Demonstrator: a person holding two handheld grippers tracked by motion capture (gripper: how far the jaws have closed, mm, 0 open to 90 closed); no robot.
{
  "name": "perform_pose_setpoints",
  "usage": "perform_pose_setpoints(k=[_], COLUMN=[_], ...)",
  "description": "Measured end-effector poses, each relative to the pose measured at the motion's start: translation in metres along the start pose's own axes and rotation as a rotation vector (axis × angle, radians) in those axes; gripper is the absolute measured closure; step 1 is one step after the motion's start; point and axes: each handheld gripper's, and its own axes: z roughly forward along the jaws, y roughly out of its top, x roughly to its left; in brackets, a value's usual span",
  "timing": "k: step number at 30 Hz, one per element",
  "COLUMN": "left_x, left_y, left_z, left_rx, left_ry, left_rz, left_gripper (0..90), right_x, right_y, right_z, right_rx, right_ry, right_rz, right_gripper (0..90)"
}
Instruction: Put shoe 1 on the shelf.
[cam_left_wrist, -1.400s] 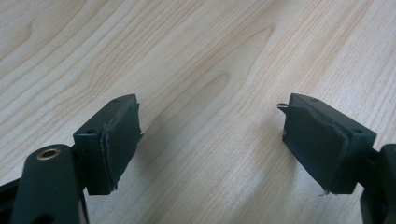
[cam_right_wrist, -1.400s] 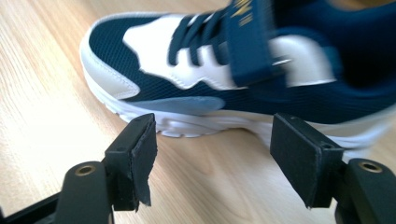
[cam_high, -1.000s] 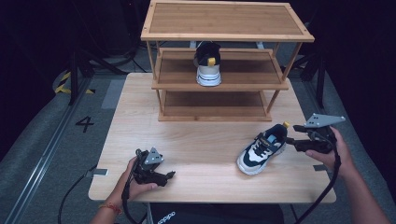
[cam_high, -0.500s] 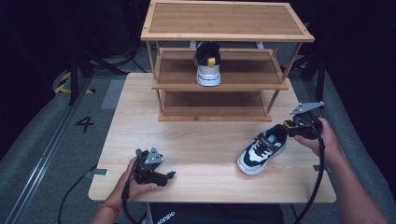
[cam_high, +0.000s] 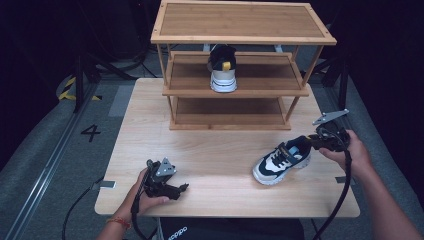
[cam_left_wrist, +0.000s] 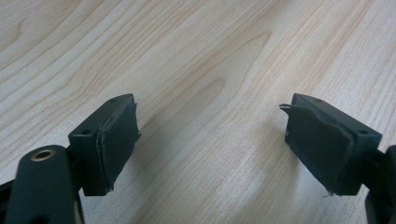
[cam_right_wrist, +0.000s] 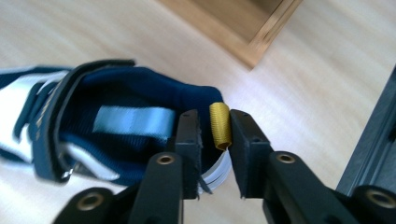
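I see a pale wooden worktop (cam_high: 210, 150) carrying a three-tier wooden shelf rack (cam_high: 240, 90) at its far edge. A dark and white shoe (cam_high: 222, 70) stands on the rack's middle shelf. A second shoe (cam_high: 281, 160) lies on the worktop's right side, in front of the rack.

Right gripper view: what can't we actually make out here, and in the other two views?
- Right gripper view: the shoe toe is cut off by the left edge; the heel wall is hidden between the jaws of the right gripper.
- High view: whether those jaws press the heel is too small to tell.
- High view: the shelf shoe shows its heel end; the upper shelf hides its front.
- Left gripper view: bare table between open jaws.
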Motion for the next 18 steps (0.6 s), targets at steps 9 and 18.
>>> perform_pose_setpoints(k=[9, 18], left_x=[0.0, -0.001], left_y=[0.002, 0.002], left_z=[0.002, 0.002], left_rx=[0.005, 0.004], left_ry=[0.006, 0.008], left_rz=[0.003, 0.002], left_gripper=[16.4, 16.5], right_x=[0.021, 0.04], right_y=[-0.015, -0.029], right_z=[-0.008, -0.027], right_rx=[0.165, 0.142], right_ry=[0.089, 0.204], right_rz=[-0.073, -0.159], right_gripper=[60.3, 64.8])
